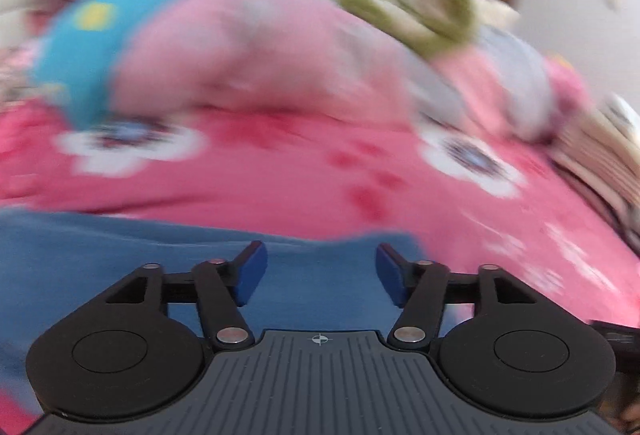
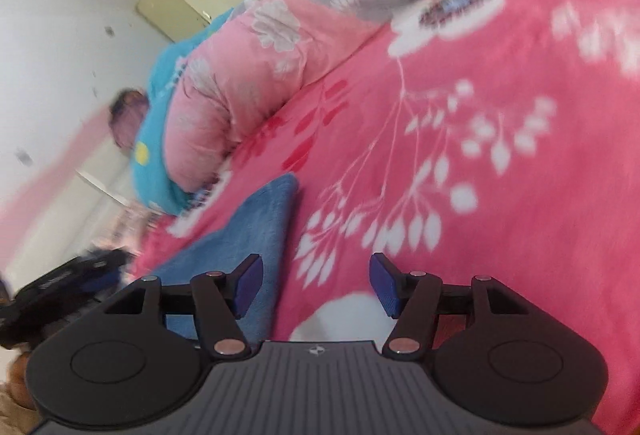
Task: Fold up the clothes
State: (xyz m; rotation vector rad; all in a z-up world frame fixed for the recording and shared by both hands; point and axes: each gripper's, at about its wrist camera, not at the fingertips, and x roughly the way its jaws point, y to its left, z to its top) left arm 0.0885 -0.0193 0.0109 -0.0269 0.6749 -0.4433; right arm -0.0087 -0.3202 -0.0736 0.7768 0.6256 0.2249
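A blue garment (image 1: 120,255) lies flat on the pink flowered bedspread (image 1: 320,175), filling the lower left of the blurred left wrist view. My left gripper (image 1: 320,267) hovers over its far edge, open, nothing between the blue pads. In the right wrist view the same blue garment (image 2: 244,235) looks folded into a narrow slab at lower left. My right gripper (image 2: 316,285) is open beside it, its left finger (image 2: 250,285) over the cloth's edge, its right finger above the bedspread (image 2: 500,195).
A rolled pink floral quilt (image 1: 260,55) and a turquoise cloth (image 1: 92,35) are heaped at the back of the bed, with a green plush item (image 1: 420,11) on top. A person (image 2: 128,119) lies behind the heap. The other gripper's black body (image 2: 68,287) shows at left.
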